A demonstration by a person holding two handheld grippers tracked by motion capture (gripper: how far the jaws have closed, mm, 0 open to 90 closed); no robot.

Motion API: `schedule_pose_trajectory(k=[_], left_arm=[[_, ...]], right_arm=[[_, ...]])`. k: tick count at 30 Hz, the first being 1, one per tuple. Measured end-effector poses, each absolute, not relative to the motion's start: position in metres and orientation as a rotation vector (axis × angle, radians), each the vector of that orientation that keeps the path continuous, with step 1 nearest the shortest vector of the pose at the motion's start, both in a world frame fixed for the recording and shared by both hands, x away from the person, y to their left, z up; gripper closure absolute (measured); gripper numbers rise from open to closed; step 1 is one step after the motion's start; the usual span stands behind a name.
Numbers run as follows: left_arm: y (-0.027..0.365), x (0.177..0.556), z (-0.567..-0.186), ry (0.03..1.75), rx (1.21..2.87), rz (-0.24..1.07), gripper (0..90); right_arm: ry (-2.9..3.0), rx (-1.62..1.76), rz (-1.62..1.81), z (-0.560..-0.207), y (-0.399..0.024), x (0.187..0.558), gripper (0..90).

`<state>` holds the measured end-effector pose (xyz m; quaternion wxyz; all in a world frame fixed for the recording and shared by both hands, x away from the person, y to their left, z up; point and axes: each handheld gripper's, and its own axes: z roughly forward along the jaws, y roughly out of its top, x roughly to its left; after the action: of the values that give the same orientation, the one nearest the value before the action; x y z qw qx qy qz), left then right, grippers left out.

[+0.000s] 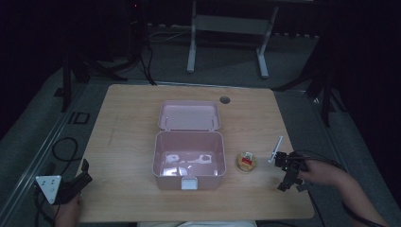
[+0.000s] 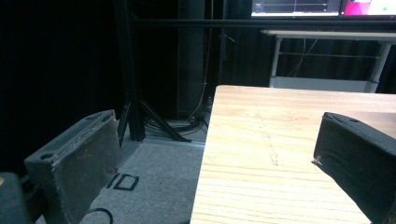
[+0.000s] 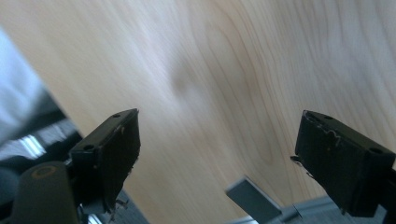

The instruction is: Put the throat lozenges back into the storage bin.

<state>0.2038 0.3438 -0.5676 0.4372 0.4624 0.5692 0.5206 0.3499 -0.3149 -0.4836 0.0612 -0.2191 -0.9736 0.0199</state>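
Note:
A pink plastic box (image 1: pixel 188 163) stands open in the middle of the wooden table (image 1: pixel 127 142), its lid (image 1: pixel 189 115) folded back flat behind it. Pale shiny patches show on its floor. A small round yellowish item with a red label (image 1: pixel 246 161) lies just right of the box. My right gripper (image 1: pixel 286 171) hovers right of that item, tilted down at bare wood, and its jaws stand wide apart (image 3: pixel 215 135) with nothing between them. My left gripper (image 1: pixel 83 174) sits at the table's front left corner, open and empty (image 2: pixel 217 135), looking along the left edge.
A round cable hole (image 1: pixel 224 100) sits near the table's far edge. Cables (image 1: pixel 64 149) lie on the grey floor to the left. A white desk frame (image 1: pixel 227 28) stands beyond the table. Bare wood stretches left of the box.

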Motion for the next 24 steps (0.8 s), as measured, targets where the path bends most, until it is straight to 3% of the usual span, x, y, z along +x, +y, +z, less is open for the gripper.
schedule_pose_trajectory(k=[24], left_arm=[[0.344, 0.204, -0.568, 1.409, 1.154, 1.286, 1.1]], right_arm=[[-3.025, -0.412, 0.052, -0.398, -0.243, 0.384, 14.1]])
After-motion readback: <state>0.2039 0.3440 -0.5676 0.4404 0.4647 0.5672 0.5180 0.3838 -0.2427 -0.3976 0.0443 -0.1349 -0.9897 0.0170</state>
